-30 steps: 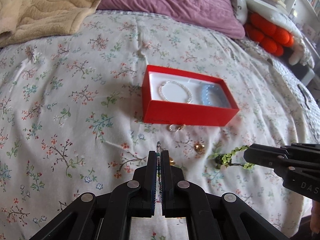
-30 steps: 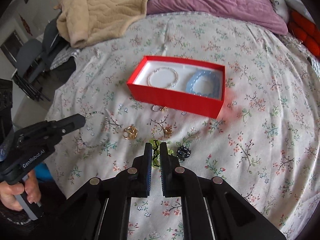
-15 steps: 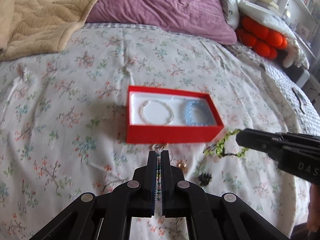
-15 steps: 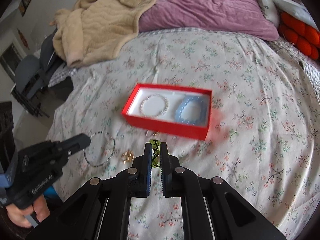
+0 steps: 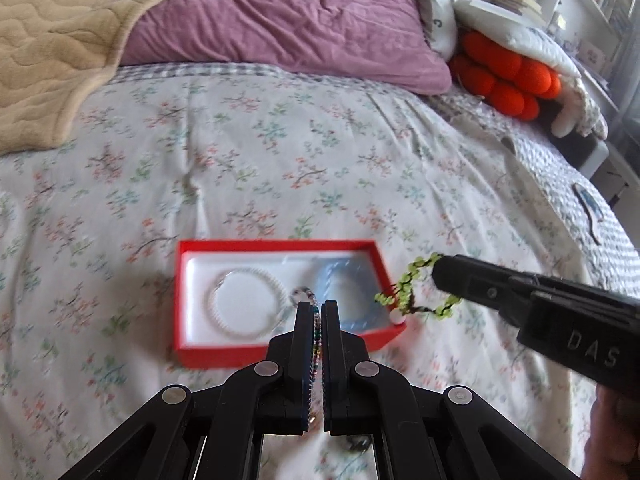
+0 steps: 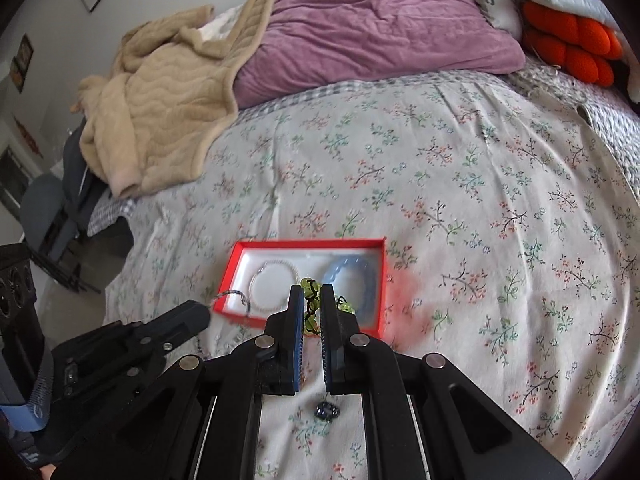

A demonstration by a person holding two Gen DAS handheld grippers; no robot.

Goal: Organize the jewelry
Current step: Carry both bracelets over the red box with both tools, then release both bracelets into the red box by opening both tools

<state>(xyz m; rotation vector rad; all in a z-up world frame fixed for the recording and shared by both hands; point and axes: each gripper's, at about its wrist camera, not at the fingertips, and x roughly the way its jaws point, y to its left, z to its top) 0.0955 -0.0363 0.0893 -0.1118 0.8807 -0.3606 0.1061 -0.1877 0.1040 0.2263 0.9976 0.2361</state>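
Two grippers, each clamped on a piece of jewelry, both above the red box [image 5: 280,350] on the floral bedspread [image 5: 280,160]. Left gripper [image 5: 319,308] is pinched tight on a thin multicolour bead chain [image 5: 316,336]; the chain runs down the slot between the fingers and its loop pokes out at 12 o'clock from the tips, over the box's white lining. Right gripper [image 6: 311,292] grips a green bead bracelet [image 6: 310,304] on dark cord; beads bunch between the fingers and spill out at 1 o'clock. In the left view the same bracelet [image 5: 412,280] hangs from the right gripper's tip at 3 o'clock of the box, just beside its right wall.

Why held so: likely both pieces are being carried to the box for dropping in, held high so that the dangling loops clear the rim.

Box already holds a white bead bracelet [image 5: 248,304] on the left and a blue bracelet [image 6: 352,280] on the right; free space is mainly the middle strip. A small dark piece [image 6: 326,410] lies on the bedspread at 6 o'clock of the box, below the right fingers, not yet stored. Box area is motion-blurred, so exact height over it is unclear.
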